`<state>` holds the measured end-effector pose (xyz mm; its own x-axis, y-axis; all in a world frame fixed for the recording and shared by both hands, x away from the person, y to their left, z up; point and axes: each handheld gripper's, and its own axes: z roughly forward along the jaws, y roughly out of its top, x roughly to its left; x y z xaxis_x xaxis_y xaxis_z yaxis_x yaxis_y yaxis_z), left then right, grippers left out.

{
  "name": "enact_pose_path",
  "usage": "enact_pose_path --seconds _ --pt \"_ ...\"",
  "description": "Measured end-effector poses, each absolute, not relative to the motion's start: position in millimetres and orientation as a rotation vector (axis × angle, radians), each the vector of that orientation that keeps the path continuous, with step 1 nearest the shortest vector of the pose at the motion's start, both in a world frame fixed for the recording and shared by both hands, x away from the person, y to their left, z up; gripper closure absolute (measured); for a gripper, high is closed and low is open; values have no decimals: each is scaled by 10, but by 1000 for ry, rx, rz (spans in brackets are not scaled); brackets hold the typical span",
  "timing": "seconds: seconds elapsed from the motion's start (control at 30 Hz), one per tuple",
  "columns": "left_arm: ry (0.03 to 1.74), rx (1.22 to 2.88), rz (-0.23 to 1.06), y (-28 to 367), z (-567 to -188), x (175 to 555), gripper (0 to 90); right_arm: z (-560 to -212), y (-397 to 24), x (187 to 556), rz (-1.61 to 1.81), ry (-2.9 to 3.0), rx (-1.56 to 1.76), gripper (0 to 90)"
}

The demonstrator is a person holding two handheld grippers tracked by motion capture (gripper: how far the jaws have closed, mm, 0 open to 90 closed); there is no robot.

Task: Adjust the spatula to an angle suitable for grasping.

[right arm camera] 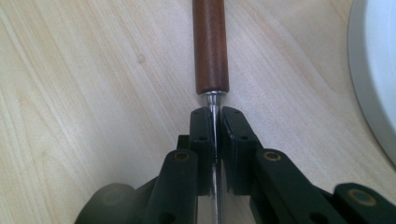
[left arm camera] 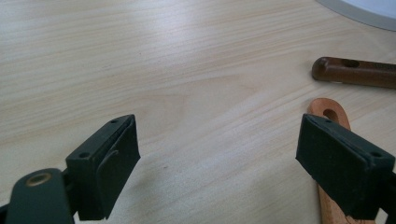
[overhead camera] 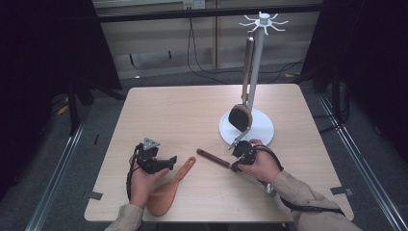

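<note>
On the wooden surface (overhead camera: 202, 115) in the high view, the right gripper (overhead camera: 239, 153) holds a dark-handled utensil (overhead camera: 211, 158) just beside the white stand base (overhead camera: 262, 129), while the left gripper (overhead camera: 161, 161) rests near a wooden rice paddle (overhead camera: 171, 190). In the left gripper view, its jaws stand wide apart with nothing between them, the paddle's handle (left arm camera: 329, 112) by one jaw. In the right gripper view, the jaws are clamped on the utensil's metal shaft (right arm camera: 214, 105), below its brown handle (right arm camera: 210, 46).
</note>
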<state>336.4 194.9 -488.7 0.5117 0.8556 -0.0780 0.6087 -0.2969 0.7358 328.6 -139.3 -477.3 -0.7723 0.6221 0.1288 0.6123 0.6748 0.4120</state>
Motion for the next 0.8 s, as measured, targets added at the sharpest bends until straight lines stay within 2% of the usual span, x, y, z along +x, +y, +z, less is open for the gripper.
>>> enact_pose_path --seconds 0.4,0.8 --pt "1193 2019 443 1942 -4888 3367 130 -4780 -1367 3271 710 2831 1015 863" --pt "1182 2032 451 1938 -4879 3387 132 -4514 -1450 3180 1021 2634 999 869"
